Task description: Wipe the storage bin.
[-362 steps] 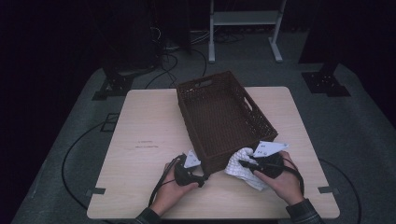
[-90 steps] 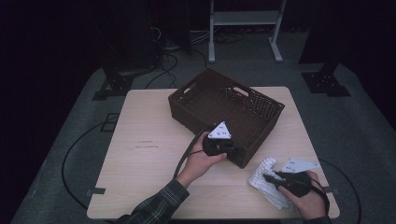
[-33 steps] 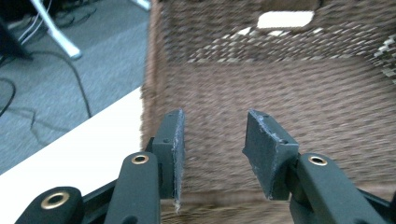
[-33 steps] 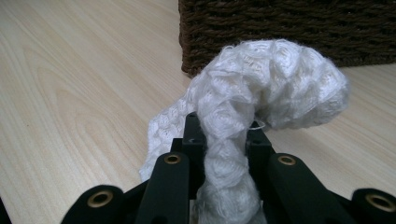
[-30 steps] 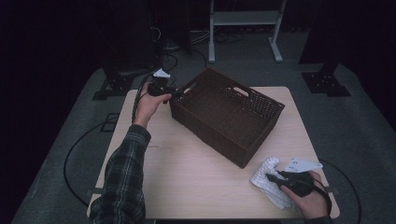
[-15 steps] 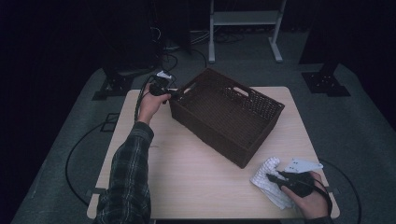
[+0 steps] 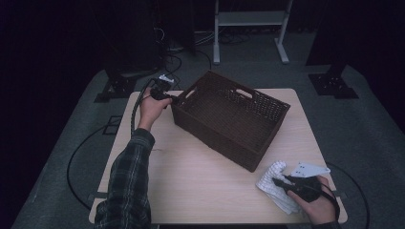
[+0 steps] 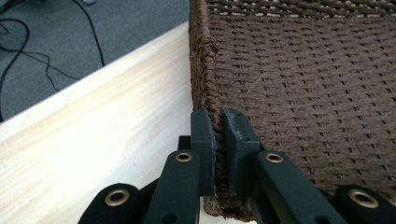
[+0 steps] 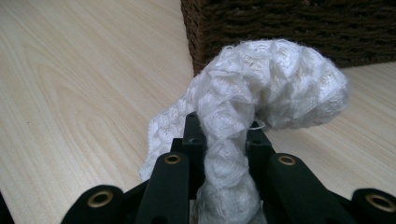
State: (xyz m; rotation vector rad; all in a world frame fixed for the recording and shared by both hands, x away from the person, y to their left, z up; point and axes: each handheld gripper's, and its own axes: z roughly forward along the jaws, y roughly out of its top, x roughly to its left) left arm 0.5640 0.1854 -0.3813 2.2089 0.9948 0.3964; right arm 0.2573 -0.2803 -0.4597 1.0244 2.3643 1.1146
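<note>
A dark brown wicker basket (image 7: 267,106) stands upright in the middle of the table. My left gripper (image 7: 173,98) is at its far left corner, shut on the basket's rim (image 8: 205,88); one jaw is outside the wall and one inside. Near the table's front right corner lies a white knitted cloth (image 7: 273,187). My right gripper (image 7: 278,182) is shut on that cloth (image 9: 261,88), which bunches up between the jaws and arches over them. The basket's corner (image 9: 201,32) stands just beyond the cloth.
The light wooden table (image 7: 191,167) has bare room at the left and front. Cables (image 7: 143,90) trail off the far left edge onto the grey floor. A white stand (image 7: 248,19) and dark equipment bases (image 7: 329,81) are behind the table.
Over the earlier frames the basket was turned upright and my left gripper went to its far left corner. In the last second the left gripper has closed on the rim; the right hand has stayed put.
</note>
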